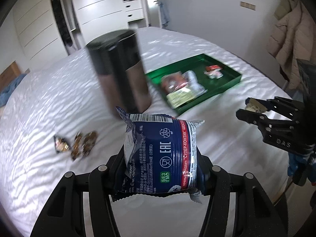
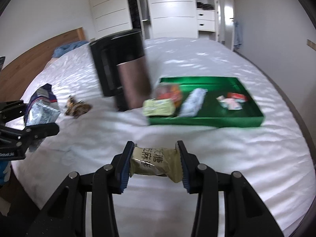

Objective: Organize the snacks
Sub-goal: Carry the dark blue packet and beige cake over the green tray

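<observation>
Left gripper (image 1: 161,169) jaws clamped on a blue snack packet (image 1: 158,154), held above the white bed (image 1: 49,98), right gripper (image 2: 156,162) jaws closed halfway on a small olive snack packet (image 2: 156,163), green tray (image 2: 207,121) of snacks ahead, beside a dark bin (image 2: 122,67).

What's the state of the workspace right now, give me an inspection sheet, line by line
Surface: white bedsheet, wrinkled.
Job's things: green tray holding several snack packets; blue cookie pack; olive snack packet; brown wrapped candies loose on the sheet.
Clutter: dark bin standing beside the tray; blue cloth.
Grippers: left gripper shut on the blue cookie pack; right gripper shut on the olive snack packet.
Cables: nothing seen.
Surroundings: white wardrobe, hanging coat.
</observation>
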Tool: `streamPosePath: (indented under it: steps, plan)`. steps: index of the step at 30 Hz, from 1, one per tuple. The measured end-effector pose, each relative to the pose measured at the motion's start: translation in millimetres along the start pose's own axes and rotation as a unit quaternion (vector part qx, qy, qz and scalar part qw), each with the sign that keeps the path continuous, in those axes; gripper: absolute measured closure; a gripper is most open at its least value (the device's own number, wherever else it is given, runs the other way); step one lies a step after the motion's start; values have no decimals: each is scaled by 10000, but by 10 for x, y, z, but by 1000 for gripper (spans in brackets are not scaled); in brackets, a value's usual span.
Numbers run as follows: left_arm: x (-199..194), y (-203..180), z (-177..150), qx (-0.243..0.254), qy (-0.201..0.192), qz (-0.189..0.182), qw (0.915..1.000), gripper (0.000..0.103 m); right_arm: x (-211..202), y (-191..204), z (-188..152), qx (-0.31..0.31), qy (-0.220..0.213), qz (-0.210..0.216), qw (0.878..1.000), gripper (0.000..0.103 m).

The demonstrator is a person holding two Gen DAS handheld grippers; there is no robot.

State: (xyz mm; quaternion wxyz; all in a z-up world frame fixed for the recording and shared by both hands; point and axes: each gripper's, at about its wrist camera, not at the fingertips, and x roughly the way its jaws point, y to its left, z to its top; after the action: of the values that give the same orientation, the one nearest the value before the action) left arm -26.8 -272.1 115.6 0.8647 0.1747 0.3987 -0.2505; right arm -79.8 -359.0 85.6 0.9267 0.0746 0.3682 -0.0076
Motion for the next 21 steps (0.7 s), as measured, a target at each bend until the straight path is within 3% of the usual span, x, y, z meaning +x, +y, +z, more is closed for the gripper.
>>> streamPosePath:
  steps: [9, 21]
  plan:
    - [317, -416, 554, 328, -126, -147, 9993, 51, 31, -720, 361, 253, -352, -452, 9980, 10]
    - [986, -632, 1190, 526, -176, -100, 9984, 51, 501, -1324, 793, 415, -577, -787, 9944, 10]
